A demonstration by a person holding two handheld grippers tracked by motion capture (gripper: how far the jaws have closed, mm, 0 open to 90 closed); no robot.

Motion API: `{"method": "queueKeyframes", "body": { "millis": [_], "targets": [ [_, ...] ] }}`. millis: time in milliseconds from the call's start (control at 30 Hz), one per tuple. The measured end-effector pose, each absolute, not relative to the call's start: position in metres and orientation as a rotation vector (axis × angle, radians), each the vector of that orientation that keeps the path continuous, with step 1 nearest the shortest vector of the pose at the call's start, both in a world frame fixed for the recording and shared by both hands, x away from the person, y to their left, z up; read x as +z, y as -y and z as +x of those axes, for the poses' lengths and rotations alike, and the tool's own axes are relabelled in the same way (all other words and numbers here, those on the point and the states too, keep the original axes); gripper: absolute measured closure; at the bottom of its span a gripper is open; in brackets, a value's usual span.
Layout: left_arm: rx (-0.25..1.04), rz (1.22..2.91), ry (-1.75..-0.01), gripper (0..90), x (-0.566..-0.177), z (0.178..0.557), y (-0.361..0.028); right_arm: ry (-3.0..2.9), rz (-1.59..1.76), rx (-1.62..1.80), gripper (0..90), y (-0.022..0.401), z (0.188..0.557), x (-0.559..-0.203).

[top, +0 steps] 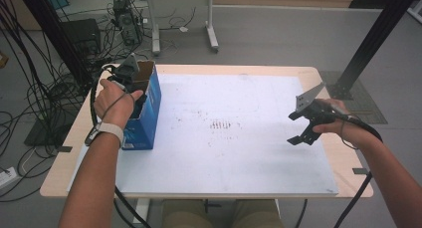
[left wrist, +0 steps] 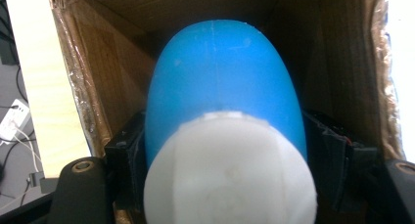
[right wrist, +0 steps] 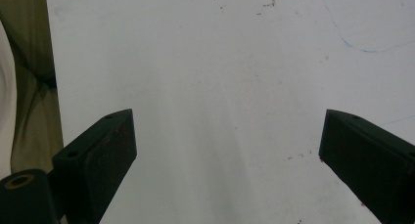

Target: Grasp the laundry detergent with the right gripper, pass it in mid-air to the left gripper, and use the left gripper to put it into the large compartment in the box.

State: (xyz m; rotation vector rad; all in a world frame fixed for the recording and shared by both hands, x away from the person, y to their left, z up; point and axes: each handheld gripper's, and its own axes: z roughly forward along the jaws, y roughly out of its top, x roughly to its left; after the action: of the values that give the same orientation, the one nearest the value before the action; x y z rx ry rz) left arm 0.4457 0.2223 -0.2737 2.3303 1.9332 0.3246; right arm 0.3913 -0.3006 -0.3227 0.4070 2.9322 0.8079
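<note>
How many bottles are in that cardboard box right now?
1: a blue bottle with a white cap sits inside the cardboard box between the left gripper jaws. More could be hidden beneath it.

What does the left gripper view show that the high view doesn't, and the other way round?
Left gripper view: a blue bottle with a white cap down inside the box, between the jaws.

High view: both hands, the right gripper open over the white mat, and the floor cables.

Both: the cardboard box and the left gripper reaching into it.
</note>
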Motion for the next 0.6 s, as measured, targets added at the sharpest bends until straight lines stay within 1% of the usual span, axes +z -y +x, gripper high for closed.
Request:
{"method": "queueKeyframes", "body": {
  "millis": [200,267,367,433,467,500,600],
  "targets": [
    [0.341,2.341,-1.905,27.5,-0.268,0.443,-0.222,-2.937,0.394,0.802,7.1,0.299,0.392,-0.323],
    [0.354,2.355,-1.893,24.6,-0.264,0.442,-0.222,-2.938,0.398,0.802,7.1,0.297,0.391,-0.323],
    [0.357,2.357,-1.877,24.0,-0.259,0.44,-0.224,-2.939,0.392,0.8,7.1,0.296,0.391,-0.322],
    [0.364,2.354,-1.869,21.3,-0.255,0.439,-0.224,-2.94,0.381,0.799,7.1,0.295,0.392,-0.322],
    [0.373,2.36,-1.869,17.0,-0.252,0.439,-0.224,-2.941,0.386,0.799,7.1,0.294,0.392,-0.321],
    [0.391,2.361,-1.87,14.6,-0.25,0.439,-0.224,-2.942,0.381,0.797,7.1,0.294,0.392,-0.321],
    [0.393,2.37,-1.856,14.3,-0.244,0.438,-0.225,-2.941,0.382,0.795,7.1,0.293,0.391,-0.32]
  ]
}}
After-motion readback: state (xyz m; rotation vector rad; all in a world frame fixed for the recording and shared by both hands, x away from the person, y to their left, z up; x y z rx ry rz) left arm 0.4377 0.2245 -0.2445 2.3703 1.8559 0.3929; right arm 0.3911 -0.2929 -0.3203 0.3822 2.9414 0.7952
